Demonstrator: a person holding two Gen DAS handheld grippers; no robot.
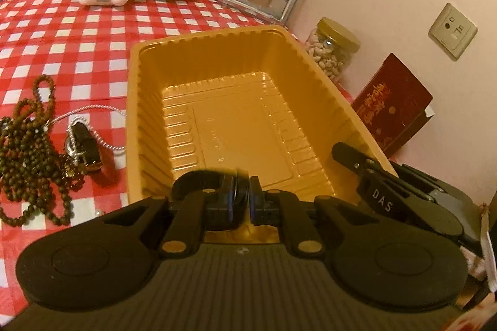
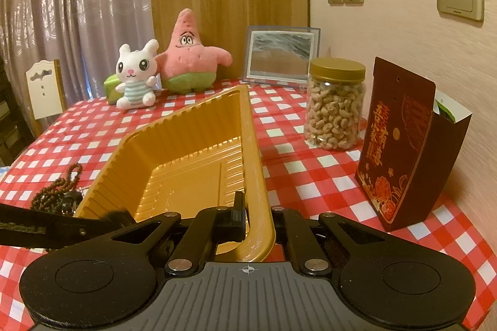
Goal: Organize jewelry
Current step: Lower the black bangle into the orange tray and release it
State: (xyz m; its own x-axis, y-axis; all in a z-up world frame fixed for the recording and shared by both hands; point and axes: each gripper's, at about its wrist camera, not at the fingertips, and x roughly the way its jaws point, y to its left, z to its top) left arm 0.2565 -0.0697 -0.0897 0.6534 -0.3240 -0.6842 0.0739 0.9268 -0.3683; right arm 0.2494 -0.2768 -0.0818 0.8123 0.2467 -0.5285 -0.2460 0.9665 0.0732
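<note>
Jewelry sorting at an early stage, seen from both wrist cameras. The gold tray [image 1: 248, 101] stands on the checked cloth [image 1: 77, 29] with a bare floor; no piece lies in it. To its left, outside the wall, a heap remains on the cloth: the bead strand [image 1: 28, 138], a silver chain [image 1: 93, 110] and a small dark piece [image 1: 85, 147] tangled among them, its kind too small to tell. In the left view the left gripper [image 1: 243, 200] hangs over the near end of the tray with its fingers drawn almost together on a dark curved piece [image 1: 198, 179], apparently a bangle or ring-shaped item, though the blur at the fingertips leaves its nature uncertain. One item thus seems to be in transit above the tray and not yet released; everything in the heap is still to be moved. The right gripper [image 2: 257, 225] is closed on the near right rim of the tray [image 2: 257, 175], one finger [image 2: 237, 216] inside the wall and the other outside, steadying it. In the left view the same gripper [image 1: 372, 179] appears at the tray's right edge. Plush toys, a frame, a nut jar [image 2: 337, 104] and a red box [image 2: 400, 144] stand behind and to the right, well apart from the work.
</note>
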